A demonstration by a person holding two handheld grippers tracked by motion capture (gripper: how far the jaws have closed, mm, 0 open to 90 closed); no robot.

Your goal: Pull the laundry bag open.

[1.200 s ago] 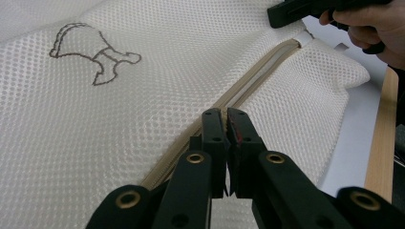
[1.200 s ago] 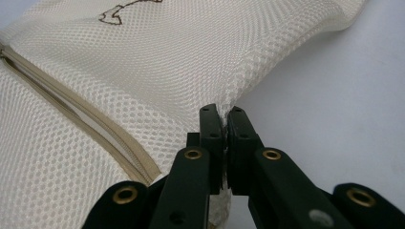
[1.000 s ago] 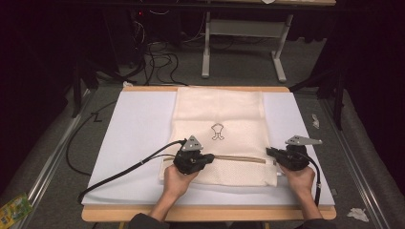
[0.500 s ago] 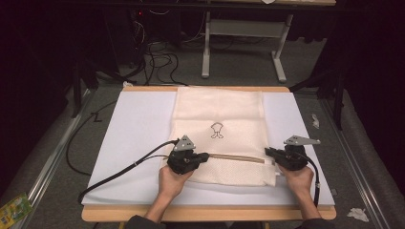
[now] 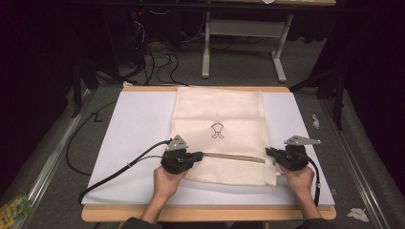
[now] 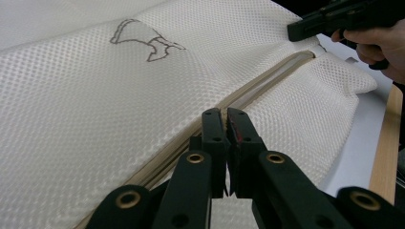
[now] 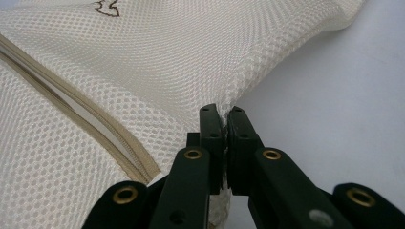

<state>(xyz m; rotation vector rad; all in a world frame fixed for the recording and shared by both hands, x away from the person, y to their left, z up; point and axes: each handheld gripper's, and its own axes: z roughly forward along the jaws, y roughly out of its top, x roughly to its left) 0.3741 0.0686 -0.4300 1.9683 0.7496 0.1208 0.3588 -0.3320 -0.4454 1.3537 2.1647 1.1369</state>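
A cream mesh bag (image 5: 219,105) with a small printed logo (image 5: 218,130) lies flat on a white board (image 5: 138,124). A beige zipper (image 5: 234,157) runs across its near part. My left gripper (image 5: 199,156) lies at the zipper's left end. Its jaws are shut on the zipper line (image 6: 267,78), and the pull is hidden between them (image 6: 224,114). My right gripper (image 5: 268,151) is shut on the bag's right edge, with mesh (image 7: 191,57) bunched into its tips (image 7: 222,112). The right gripper also shows far off (image 6: 305,29) in the left gripper view.
The board rests on a wooden table (image 5: 205,213). Black cable (image 5: 124,167) trails left from the left gripper over the board. A metal frame (image 5: 239,33) and cables lie on the floor behind. Paper scraps (image 5: 357,214) and a green packet (image 5: 14,210) lie beside the table.
My left gripper has slid left along the zipper line, away from the right gripper, so more zipper shows between them. The right gripper has kept still on the bag's edge.
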